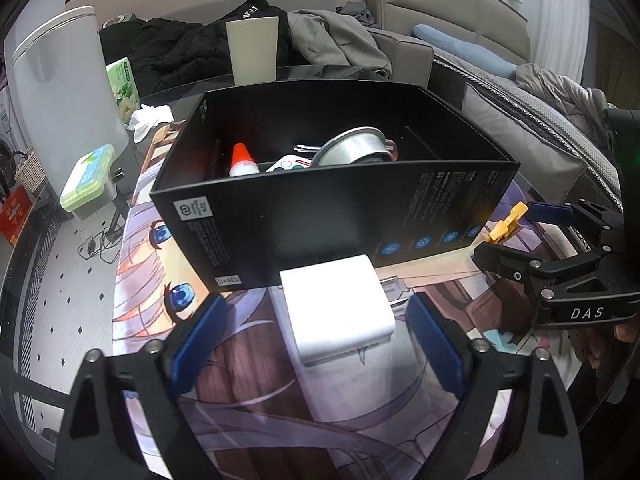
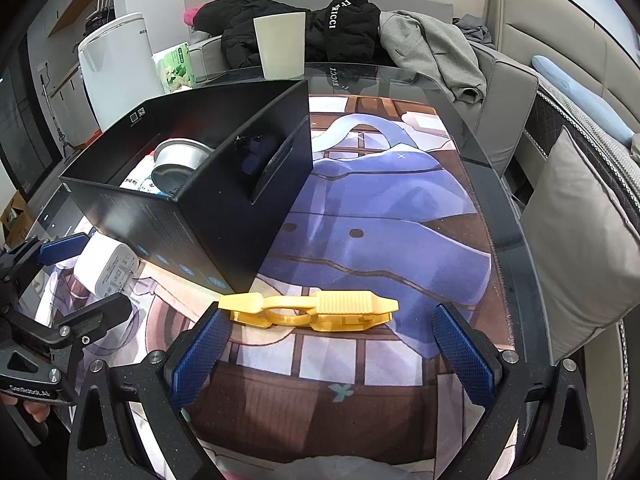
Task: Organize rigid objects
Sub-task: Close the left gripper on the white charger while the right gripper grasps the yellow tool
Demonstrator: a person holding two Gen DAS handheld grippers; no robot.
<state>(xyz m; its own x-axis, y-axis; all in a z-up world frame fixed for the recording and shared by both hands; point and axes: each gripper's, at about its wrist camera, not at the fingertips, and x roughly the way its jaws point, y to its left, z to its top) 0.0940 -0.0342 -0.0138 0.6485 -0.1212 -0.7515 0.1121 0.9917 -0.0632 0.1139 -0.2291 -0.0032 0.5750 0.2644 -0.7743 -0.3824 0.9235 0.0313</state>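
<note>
A white charger block (image 1: 340, 308) lies on the printed mat in front of the black box (image 1: 320, 208). My left gripper (image 1: 316, 320) is open, its blue pads (image 1: 200, 332) on either side of the charger with gaps showing. A yellow plastic clip (image 2: 308, 308) lies flat just ahead of my open right gripper (image 2: 332, 344), near the box corner (image 2: 224, 240). The box holds a metal pot (image 1: 352, 148), an orange-capped glue bottle (image 1: 242, 160) and a white remote (image 1: 286, 164). The left gripper (image 2: 80, 280) and charger (image 2: 108, 268) also appear in the right wrist view.
A cream cup (image 2: 280, 46) stands behind the box, a green tissue pack (image 1: 124, 80) to its left. A green-lidded container (image 1: 86, 178) and a white appliance (image 1: 60, 80) stand off the table's left. Clothes (image 2: 340, 28) cover the sofa behind. Grey cushions (image 2: 580, 232) line the glass table's right edge.
</note>
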